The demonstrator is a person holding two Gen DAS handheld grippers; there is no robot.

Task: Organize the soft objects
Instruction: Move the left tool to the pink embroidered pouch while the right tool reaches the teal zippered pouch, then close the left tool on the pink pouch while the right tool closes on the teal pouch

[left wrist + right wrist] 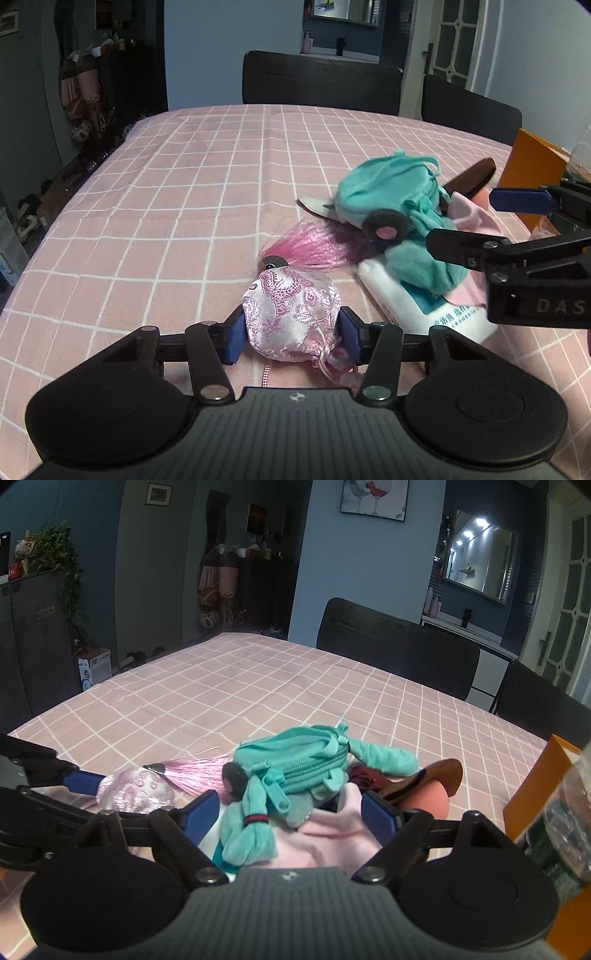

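Observation:
My left gripper [291, 334] is shut on a pink silk brocade pouch [290, 317] with a pink tassel [314, 245], low over the pink checked tablecloth [184, 177]. The pouch also shows in the right wrist view [135, 790]. My right gripper [291, 814] is open, its pads either side of a teal plush zip pouch [295, 771] that lies on pink cloth [332, 834]. In the left wrist view the teal pouch [388, 199] rests on a white bottle [406, 299], with the right gripper [480, 225] beside it.
An orange box [535, 805] stands at the right table edge next to a clear plastic bottle [569, 812]. A brown object [439, 775] and a peach ball [428, 801] lie behind the pile. Two dark chairs [321, 81] stand at the far side.

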